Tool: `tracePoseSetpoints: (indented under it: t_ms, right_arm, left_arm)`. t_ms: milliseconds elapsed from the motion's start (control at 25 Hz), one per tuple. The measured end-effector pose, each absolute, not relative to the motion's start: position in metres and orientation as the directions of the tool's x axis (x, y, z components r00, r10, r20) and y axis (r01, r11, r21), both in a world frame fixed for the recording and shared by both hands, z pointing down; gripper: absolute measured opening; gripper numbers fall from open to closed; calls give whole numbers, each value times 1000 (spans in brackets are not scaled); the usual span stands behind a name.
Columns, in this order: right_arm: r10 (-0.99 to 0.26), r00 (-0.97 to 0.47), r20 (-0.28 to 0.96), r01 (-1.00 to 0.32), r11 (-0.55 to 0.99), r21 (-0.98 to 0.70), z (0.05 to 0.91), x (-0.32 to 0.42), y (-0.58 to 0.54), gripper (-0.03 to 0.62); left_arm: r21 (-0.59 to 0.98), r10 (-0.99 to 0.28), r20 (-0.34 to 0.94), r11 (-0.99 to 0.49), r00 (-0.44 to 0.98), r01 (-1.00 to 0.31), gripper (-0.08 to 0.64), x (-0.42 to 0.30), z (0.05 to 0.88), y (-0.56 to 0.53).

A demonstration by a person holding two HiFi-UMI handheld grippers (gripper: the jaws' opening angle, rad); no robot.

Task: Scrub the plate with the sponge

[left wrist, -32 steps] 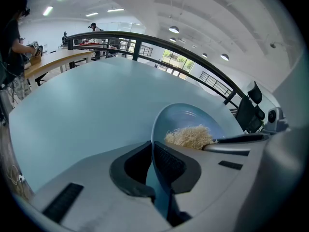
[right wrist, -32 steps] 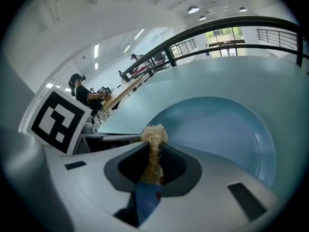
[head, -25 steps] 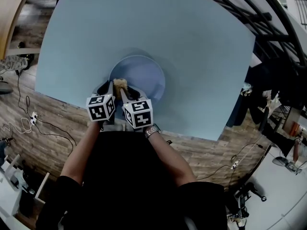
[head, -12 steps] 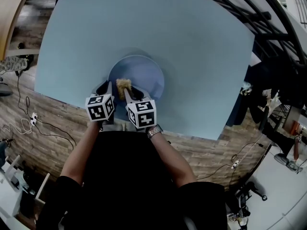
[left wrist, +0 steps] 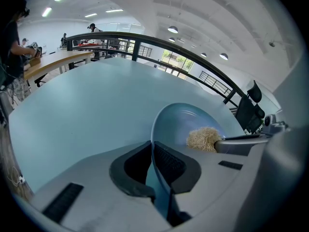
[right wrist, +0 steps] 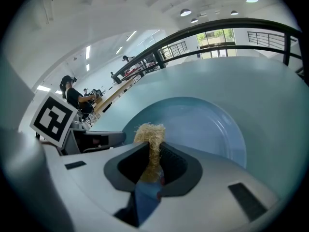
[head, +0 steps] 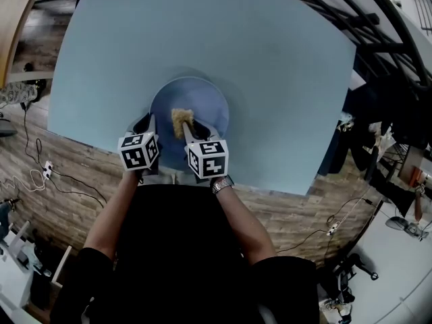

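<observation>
A pale blue plate [head: 202,103] lies on the light blue table near its front edge. My left gripper [head: 149,125] is shut on the plate's near-left rim [left wrist: 155,129], which stands edge-on between the jaws in the left gripper view. My right gripper [head: 187,128] is shut on a tan fibrous sponge [head: 180,119], pressed onto the plate's inside. In the right gripper view the sponge [right wrist: 150,138] sticks up from between the jaws over the plate [right wrist: 203,124]. The left gripper view shows the sponge [left wrist: 204,138] at the tip of the right gripper.
The light blue table [head: 270,66] spreads far beyond the plate, its front edge just under my grippers. Past the edge is a brick-pattern floor with cables [head: 40,174]. A dark railing [head: 364,25] runs along the right side. People work at a distant wooden bench [left wrist: 53,59].
My right gripper has slid the sponge rightward and a little farther across the plate. The left gripper keeps its hold on the rim, and the plate has shifted slightly left.
</observation>
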State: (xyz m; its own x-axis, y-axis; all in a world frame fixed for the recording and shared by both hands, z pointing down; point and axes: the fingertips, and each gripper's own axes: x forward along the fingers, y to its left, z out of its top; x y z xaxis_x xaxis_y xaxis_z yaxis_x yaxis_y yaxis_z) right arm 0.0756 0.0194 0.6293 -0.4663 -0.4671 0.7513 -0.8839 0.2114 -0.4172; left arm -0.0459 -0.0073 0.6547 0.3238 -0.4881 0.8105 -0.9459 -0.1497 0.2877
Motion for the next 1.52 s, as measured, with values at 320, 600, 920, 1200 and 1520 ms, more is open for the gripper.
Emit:
tracePoseSetpoints:
  t_ms: [320, 600, 920, 1200, 1520]
  right_arm:
    - [-482, -439, 758, -897, 182, -403, 631, 91, 19, 69]
    - [-494, -414, 765, -907, 155, -391, 630, 108, 21, 69]
    - [-501, -401, 767, -912, 139, -386, 630, 120, 21, 69]
    - [-511, -386, 768, -917, 124, -379, 629, 136, 25, 69]
    - [-513, -376, 771, -922, 131, -363, 629, 150, 24, 69]
  left_arm:
    - [285, -487, 811, -156, 324, -946, 6, -45, 656, -7]
    - [279, -488, 811, -162, 322, -947, 8, -42, 655, -6]
    - [271, -494, 811, -157, 313, -950, 8, -43, 655, -7]
    - [265, -506, 809, -143, 300, -954, 8, -42, 655, -6]
    - [265, -515, 807, -125, 291, -956, 8, -43, 655, -8]
